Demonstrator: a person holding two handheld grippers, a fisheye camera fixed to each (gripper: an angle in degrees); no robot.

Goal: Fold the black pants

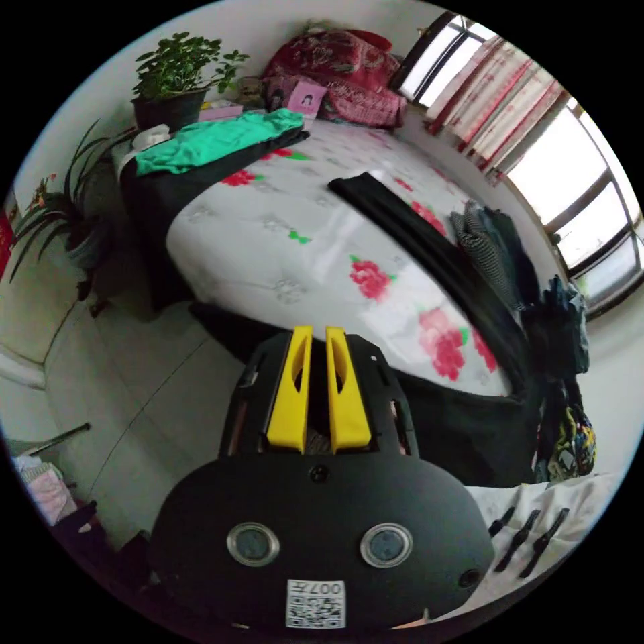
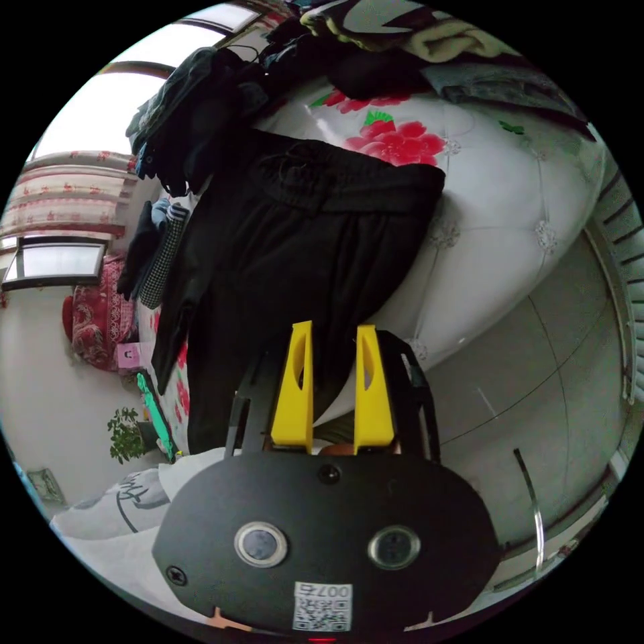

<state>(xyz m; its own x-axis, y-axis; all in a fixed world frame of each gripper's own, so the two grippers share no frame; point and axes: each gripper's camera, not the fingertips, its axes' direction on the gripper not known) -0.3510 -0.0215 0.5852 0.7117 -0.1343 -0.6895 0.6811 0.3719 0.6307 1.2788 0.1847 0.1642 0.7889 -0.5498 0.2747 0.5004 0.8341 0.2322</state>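
Note:
The black pants (image 2: 295, 255) lie spread on the floral bed (image 2: 510, 221), waistband (image 2: 349, 184) toward the view's top, the lower part hanging over the bed's edge. My right gripper (image 2: 333, 329) hovers at that hanging edge, open, nothing pressed between the jaws. In the left gripper view the black pants (image 1: 429, 235) run as a long dark strip across the mattress (image 1: 268, 248) and drop over its near edge. My left gripper (image 1: 319, 330) is at that near edge, its jaws almost together with a thin slit and no cloth seen in it.
A green garment (image 1: 215, 137) lies on dark cloth at the bed's far corner, beside a potted plant (image 1: 178, 74). Red quilts (image 1: 335, 64) sit at the head. A heap of dark clothes (image 1: 510, 261) lines the window side. Tiled floor (image 1: 134, 402) lies beside the bed.

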